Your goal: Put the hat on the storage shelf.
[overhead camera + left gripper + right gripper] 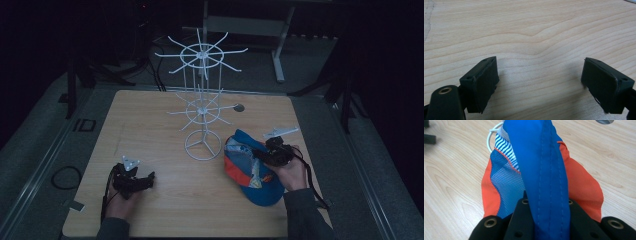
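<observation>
Blue fabric of the cap (544, 170) is pinched between the right gripper's (272, 154) clenched jaws, lifting one edge off the tabletop (170, 200) near its right edge, presumably for hanging on the white wire rack (202, 100) toward the far edge. Near the front-left corner, the left gripper (540, 80) rests spread wide, empty.

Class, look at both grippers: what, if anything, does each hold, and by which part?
The right gripper is shut on the cap, pinching a blue stitched band at its edge. The left gripper is open over the table, holding nothing.
</observation>
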`<state>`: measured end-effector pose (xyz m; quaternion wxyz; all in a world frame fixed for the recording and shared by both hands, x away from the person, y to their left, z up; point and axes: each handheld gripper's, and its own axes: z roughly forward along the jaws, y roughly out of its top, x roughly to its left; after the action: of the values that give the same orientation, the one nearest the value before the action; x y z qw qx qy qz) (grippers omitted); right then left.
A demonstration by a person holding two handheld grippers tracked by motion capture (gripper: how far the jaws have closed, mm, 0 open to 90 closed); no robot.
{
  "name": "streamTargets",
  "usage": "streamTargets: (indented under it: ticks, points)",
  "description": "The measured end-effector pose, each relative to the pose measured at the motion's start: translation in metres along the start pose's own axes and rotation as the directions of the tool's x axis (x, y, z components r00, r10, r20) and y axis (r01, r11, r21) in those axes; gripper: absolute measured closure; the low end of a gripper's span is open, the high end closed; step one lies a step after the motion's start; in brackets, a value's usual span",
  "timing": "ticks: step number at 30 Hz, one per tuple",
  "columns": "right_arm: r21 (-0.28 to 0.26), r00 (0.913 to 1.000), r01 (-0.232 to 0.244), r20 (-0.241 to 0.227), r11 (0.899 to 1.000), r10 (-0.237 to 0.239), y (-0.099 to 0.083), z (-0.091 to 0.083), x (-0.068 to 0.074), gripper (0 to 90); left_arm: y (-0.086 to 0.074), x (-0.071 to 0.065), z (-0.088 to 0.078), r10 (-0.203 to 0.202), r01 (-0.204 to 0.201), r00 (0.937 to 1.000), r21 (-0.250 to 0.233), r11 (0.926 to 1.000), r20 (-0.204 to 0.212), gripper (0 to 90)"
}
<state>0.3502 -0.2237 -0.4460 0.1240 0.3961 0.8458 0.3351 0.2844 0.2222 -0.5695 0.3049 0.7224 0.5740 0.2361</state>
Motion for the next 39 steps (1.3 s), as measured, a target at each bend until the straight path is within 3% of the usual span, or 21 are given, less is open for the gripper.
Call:
streamTargets:
  ticks: [16,39]
  points:
    - [-0.065,0.9999,-0.011,-0.01,0.998,0.011,-0.001,-0.02,0.0,87.7,0.0,0.0,0.0,0.0,0.0,1.0,0.0,1.0,0.0,14.6]
    - [-0.164,0.9997,-0.014,-0.021,0.986,0.01,0.015,-0.053,-0.001,87.7,0.0,0.0,0.0,0.001,-0.001,1.0,0.003,1.0,0.001,14.6]
